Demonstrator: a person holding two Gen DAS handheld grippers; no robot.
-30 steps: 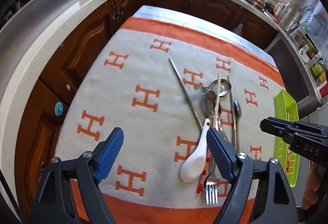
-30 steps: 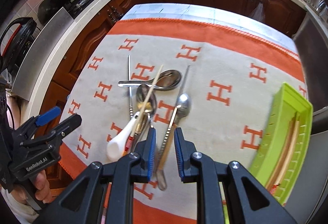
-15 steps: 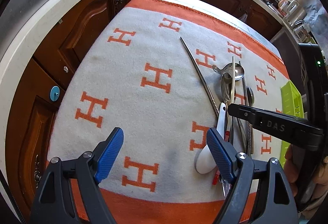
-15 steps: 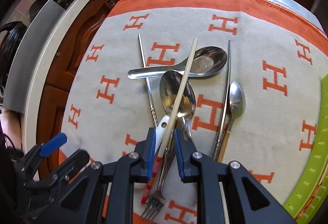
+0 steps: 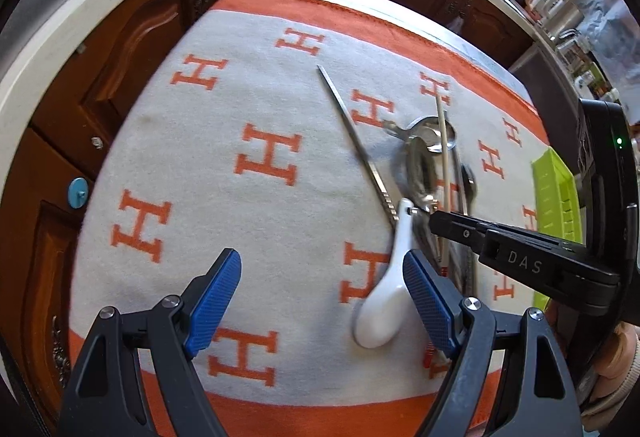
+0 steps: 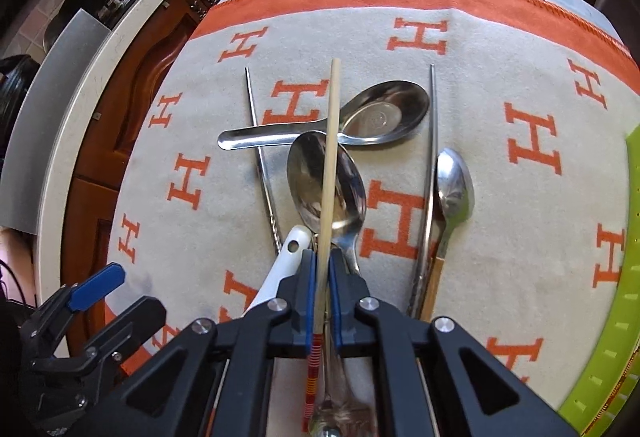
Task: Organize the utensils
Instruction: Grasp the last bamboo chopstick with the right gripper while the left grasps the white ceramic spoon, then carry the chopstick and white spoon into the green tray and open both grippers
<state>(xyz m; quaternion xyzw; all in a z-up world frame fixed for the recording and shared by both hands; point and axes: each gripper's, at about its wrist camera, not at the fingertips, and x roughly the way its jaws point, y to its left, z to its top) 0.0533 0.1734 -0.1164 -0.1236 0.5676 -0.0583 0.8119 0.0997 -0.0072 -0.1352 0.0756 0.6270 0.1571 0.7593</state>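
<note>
Right wrist view: right hand-held gripper (image 6: 320, 277) is closed narrow on a chopstick (image 6: 329, 165), pads pinching it near the red-striped end. The chopstick lies across a spoon (image 6: 326, 189) in the utensil pile on the cloth (image 6: 500, 237) covering the desk. It looks light, stiff, thin and round, so it could roll or pivot in the pads; holding nearer the middle would likely balance it better. Whether it has lifted off the spoon cannot be told.

Left hand-held gripper (image 5: 320, 301) is wide open, holding nothing, hovering by the white spoon (image 5: 386, 297). That one looks ceramic, so probably heavier, slick and chippable; the handle seems the best hold.

Metal chopsticks (image 6: 431, 157) look smooth and slippery. Green tray (image 6: 600, 377) is cut off at the frame edge, contents not visible. A fork (image 6: 340, 413) sits mostly hidden under the right hand-held gripper. Striped end of the chopstick is partly covered too.
</note>
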